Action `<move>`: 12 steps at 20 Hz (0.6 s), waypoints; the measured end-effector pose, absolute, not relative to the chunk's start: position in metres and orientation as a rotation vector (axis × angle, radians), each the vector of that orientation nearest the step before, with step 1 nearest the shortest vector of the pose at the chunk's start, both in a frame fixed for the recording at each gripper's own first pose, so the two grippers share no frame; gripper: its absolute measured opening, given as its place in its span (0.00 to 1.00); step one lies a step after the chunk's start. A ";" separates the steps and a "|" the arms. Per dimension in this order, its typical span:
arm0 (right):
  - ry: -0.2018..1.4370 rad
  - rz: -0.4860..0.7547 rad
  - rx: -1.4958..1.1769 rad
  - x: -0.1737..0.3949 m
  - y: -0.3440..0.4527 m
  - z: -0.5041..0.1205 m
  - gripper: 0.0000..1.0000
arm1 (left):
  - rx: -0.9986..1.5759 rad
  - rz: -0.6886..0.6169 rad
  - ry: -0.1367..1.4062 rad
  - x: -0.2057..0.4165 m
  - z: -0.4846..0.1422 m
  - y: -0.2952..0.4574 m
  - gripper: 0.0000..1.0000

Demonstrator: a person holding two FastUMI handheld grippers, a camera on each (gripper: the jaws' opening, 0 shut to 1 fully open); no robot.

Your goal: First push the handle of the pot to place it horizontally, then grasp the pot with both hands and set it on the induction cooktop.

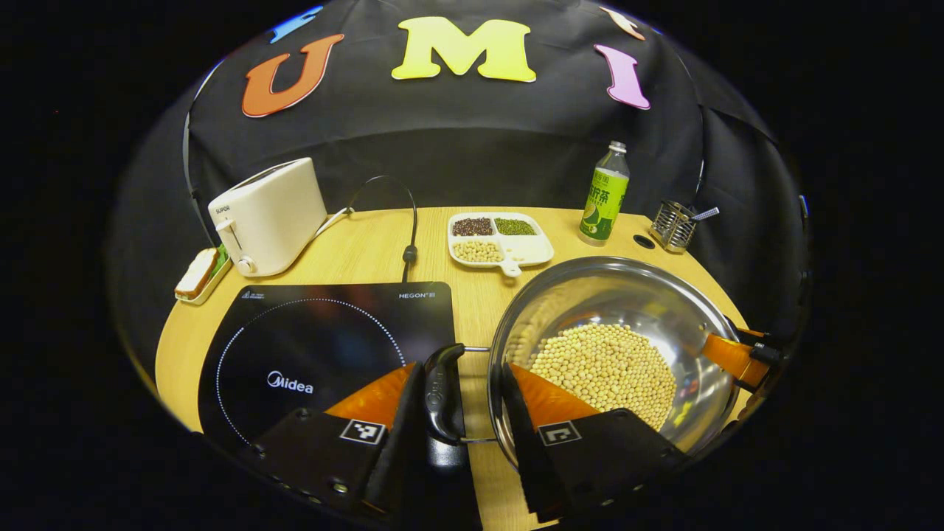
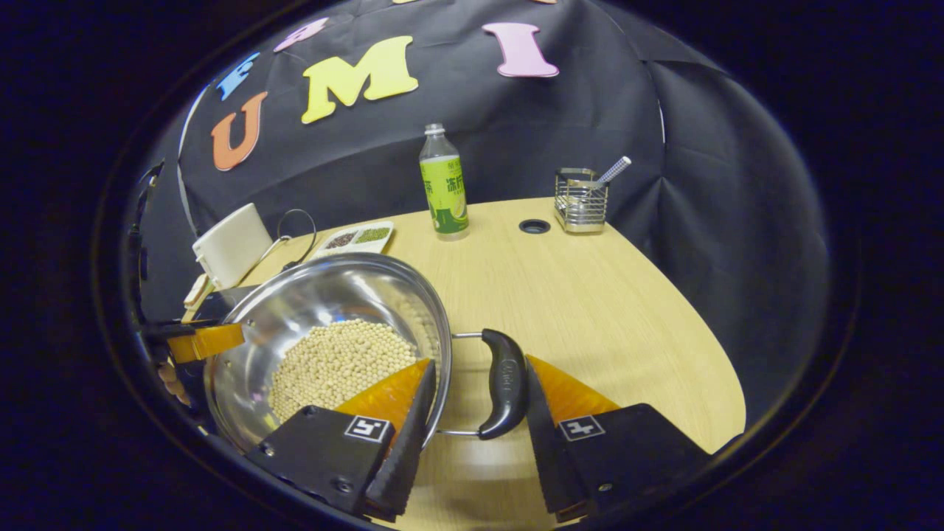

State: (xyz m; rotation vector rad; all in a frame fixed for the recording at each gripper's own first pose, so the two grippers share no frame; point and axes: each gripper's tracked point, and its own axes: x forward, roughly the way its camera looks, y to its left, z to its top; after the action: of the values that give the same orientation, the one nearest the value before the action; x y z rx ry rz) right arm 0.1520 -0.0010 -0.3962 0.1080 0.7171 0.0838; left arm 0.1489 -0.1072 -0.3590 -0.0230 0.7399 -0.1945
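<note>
Pot (image 1: 612, 354) sits on the bench (image 1: 369, 243), cooktop (image 1: 324, 346) at its 9 o'clock. I have each handle (image 1: 442, 391) between open jaws, left gripper (image 1: 461, 413) and right gripper (image 2: 479, 413), not clamped. Step: two-handed grasp. Next: close both, lift level.

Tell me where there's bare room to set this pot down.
The black induction cooktop left of the steel pot of beans has a bare glass top. Open wood lies right of the pot, before the green bottle and wire utensil holder. Crowded: the back-left, around the white toaster and divided bean tray.
</note>
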 end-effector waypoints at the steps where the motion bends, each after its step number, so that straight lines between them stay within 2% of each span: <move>1: 0.713 0.076 0.096 0.153 -0.002 -0.396 0.65 | -0.022 -0.196 0.743 0.145 -0.358 -0.109 0.58; 5: 0.714 0.060 0.111 0.137 -0.016 -0.389 0.60 | 0.000 -0.197 0.745 0.126 -0.349 -0.119 0.55; 12: 0.644 0.034 0.086 0.098 -0.027 -0.329 0.60 | -0.023 -0.218 0.656 0.097 -0.299 -0.120 0.55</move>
State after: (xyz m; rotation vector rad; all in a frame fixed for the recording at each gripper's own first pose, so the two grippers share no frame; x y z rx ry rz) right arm 0.0980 -0.0274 -0.3287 0.0865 0.6443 0.0337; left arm 0.0973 -0.1205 -0.2989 -0.0226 0.6559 -0.2181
